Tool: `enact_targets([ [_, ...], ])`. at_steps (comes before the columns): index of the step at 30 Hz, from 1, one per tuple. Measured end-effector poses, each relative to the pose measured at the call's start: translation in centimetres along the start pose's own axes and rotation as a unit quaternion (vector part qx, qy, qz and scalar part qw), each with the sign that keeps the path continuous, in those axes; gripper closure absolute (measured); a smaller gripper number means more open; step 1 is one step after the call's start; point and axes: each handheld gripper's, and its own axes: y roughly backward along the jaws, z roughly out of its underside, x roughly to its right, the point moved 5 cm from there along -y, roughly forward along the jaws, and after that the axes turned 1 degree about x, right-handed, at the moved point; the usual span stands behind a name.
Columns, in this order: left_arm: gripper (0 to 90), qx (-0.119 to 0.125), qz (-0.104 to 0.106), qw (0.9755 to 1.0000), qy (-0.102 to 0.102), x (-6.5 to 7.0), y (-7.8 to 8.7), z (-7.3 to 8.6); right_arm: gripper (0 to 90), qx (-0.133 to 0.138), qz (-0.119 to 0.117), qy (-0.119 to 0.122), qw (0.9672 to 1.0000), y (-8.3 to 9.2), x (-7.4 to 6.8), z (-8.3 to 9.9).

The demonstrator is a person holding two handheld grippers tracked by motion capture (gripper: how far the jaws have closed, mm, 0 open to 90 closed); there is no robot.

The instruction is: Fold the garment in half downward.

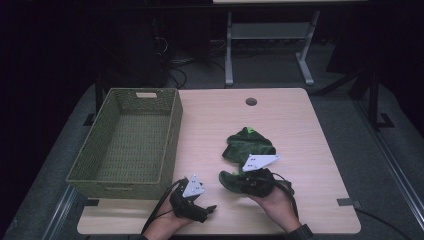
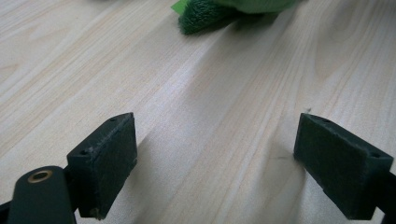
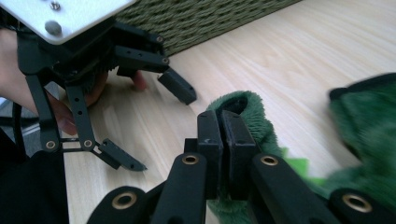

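Nearest the high camera, two hands enter from the six o'clock edge of the table (image 1: 300,130), each carrying a gripper; the left gripper (image 1: 202,210) lies low on the wood near that edge, its jaws set wide apart with bare tabletop between them, as the left gripper view shows with one pad (image 2: 105,163) at each side; its jaws point toward three o'clock in the high view, at the cloth; the right gripper (image 1: 235,181) sits just beside it at three o'clock, palm under the tool, jaws aimed toward nine o'clock; its jaws are pressed together on a fold of the green cloth (image 1: 248,147), and the right gripper view shows the fuzzy edge (image 3: 252,116) pinched between the two pads; the cloth is a rumpled dark green heap near the middle of the table, its long axis running from about seven o'clock, where it is gripped, to one o'clock, where a bright green tag shows; a woven green basket (image 1: 150,95) stands at nine o'clock of the cloth, well apart from it, long side running from six to twelve o'clock.
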Motion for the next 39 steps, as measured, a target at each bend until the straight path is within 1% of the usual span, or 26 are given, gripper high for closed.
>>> enact_targets([
  [2, 12.7, 0.000, 0.000, 1.0000, 0.000, 0.0, 0.0, 0.0, 86.8, 0.006, 0.000, -0.006, 1.0000, 0.8, 0.4, 0.1],
  [9, 12.7, 0.000, -0.001, 1.0000, -0.001, 0.0, 0.0, 0.0, 86.0, 0.012, 0.019, -0.024, 0.9995, 2.9, 1.7, 1.0],
  [10, 12.7, 0.000, -0.001, 1.0000, -0.001, 0.0, 0.0, 0.0, 85.9, 0.013, 0.023, -0.030, 0.9992, 3.3, 2.0, 1.3],
  [11, 12.7, 0.000, -0.002, 1.0000, -0.004, -0.1, 0.0, 0.0, 89.1, 0.013, 0.024, -0.033, 0.9991, 3.5, 2.2, 1.4],
  [14, 12.7, 0.002, 0.000, 1.0000, 0.003, 0.0, 0.0, 0.0, 88.8, 0.009, 0.035, -0.047, 0.9982, 4.1, 3.1, 2.1],
  [16, 12.7, -0.001, 0.000, 1.0000, -0.001, 0.0, 0.0, 0.0, 88.8, 0.004, 0.043, -0.055, 0.9975, 4.4, 3.6, 2.7],
  [17, 12.7, -0.001, 0.000, 1.0000, -0.001, 0.0, 0.0, 0.0, 88.8, -0.003, 0.048, -0.055, 0.9973, 4.5, 3.8, 2.9],
  [19, 12.7, -0.001, 0.000, 1.0000, -0.001, 0.0, 0.0, 0.0, 88.9, -0.007, 0.056, -0.052, 0.9971, 4.7, 4.0, 3.1],
  [20, 12.7, -0.001, 0.000, 1.0000, -0.001, 0.0, 0.0, 0.0, 88.9, -0.007, 0.057, -0.056, 0.9968, 4.8, 4.0, 3.2],
  [21, 12.7, -0.001, 0.000, 1.0000, -0.001, 0.0, 0.0, 0.0, 88.8, -0.010, 0.061, -0.052, 0.9967, 4.9, 4.1, 3.3],
  [22, 12.7, -0.001, 0.000, 1.0000, 0.000, 0.0, 0.0, 0.0, 88.7, -0.011, 0.063, -0.053, 0.9966, 5.0, 4.1, 3.3],
  [24, 12.7, -0.001, 0.000, 1.0000, 0.000, 0.0, 0.0, 0.0, 86.1, -0.009, 0.059, -0.053, 0.9968, 5.0, 3.8, 3.2],
  [26, 12.7, 0.000, -0.001, 1.0000, 0.002, 0.0, 0.0, 0.0, 83.5, -0.005, 0.043, -0.043, 0.9981, 4.6, 3.2, 2.9],
  [28, 12.7, 0.000, -0.001, 1.0000, 0.001, 0.0, 0.0, 0.0, 78.9, -0.007, 0.027, -0.027, 0.9992, 3.7, 2.1, 2.4],
  [29, 12.7, 0.000, -0.001, 1.0000, 0.003, 0.0, -0.1, -0.1, 78.9, -0.012, 0.017, -0.025, 0.9995, 3.2, 1.5, 2.1],
  [30, 12.7, 0.000, -0.002, 1.0000, 0.000, 0.0, -0.1, -0.1, 78.9, -0.013, 0.011, -0.015, 0.9997, 2.5, 1.0, 1.8],
  [32, 12.7, 0.001, -0.002, 1.0000, 0.003, 0.0, -0.1, -0.1, 78.9, -0.021, -0.001, -0.009, 0.9997, 1.2, -0.1, 1.2],
  [33, 12.7, 0.001, -0.001, 1.0000, 0.003, 0.0, -0.1, -0.1, 78.9, -0.025, -0.005, 0.002, 0.9997, 0.5, -0.4, 0.9],
  [34, 12.7, 0.001, -0.001, 1.0000, 0.004, 0.0, -0.1, -0.1, 78.9, -0.030, -0.006, 0.004, 0.9995, -0.2, -0.8, 0.6],
  [36, 12.7, 0.001, -0.002, 1.0000, 0.003, 0.0, -0.1, -0.1, 78.9, -0.039, -0.009, 0.017, 0.9991, -1.4, -1.3, 0.2],
  [39, 12.7, 0.001, -0.001, 1.0000, 0.003, 0.0, -0.1, -0.1, 78.7, -0.053, -0.013, 0.027, 0.9981, -3.2, -1.8, 0.0],
])
